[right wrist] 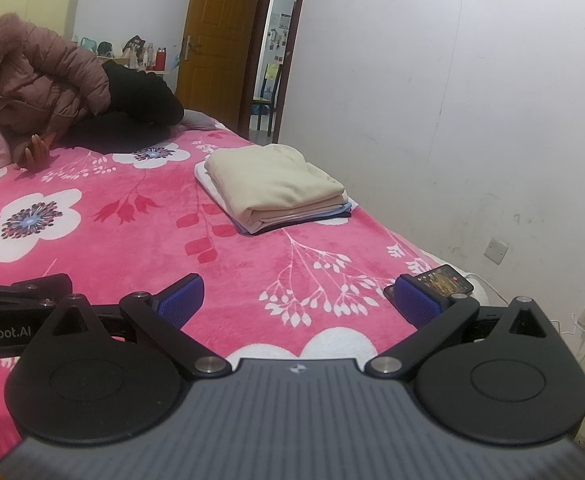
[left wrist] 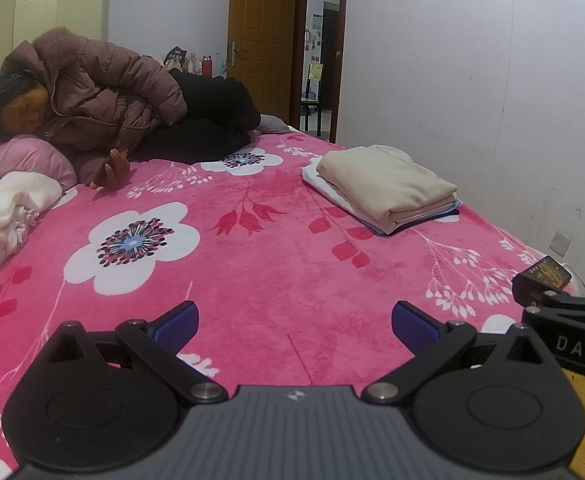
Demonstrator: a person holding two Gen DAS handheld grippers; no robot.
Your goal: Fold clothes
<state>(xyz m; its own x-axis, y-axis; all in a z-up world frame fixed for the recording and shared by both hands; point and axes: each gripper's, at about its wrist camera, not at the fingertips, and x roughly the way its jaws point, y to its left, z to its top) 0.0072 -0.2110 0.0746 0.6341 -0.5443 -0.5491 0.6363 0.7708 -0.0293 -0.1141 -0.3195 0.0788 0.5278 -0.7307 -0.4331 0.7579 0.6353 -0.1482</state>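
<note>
Both tools hang low over the near edge of the bed (left wrist: pixel 276 264), each empty — the left hand-held gripper (left wrist: pixel 294 322) has its blue pads wide apart, and so does the right hand-held gripper (right wrist: pixel 298 298). The folded clothes (left wrist: pixel 384 186) sit stacked at the far right of the pink flowered blanket, beige piece on top. A person in a puffy jacket (left wrist: pixel 104 92) lies far left — beside a loose white garment (left wrist: pixel 8 212). A phone (right wrist: pixel 442 282) rests near right.

Beside my left tongs (left wrist: pixel 294 324), the black body of my right tongs (left wrist: pixel 572 336) reads "DAS". From the right wrist, my left tongs' body (right wrist: pixel 8 320) reads "nRobot.AI", its beginning cut off.
</note>
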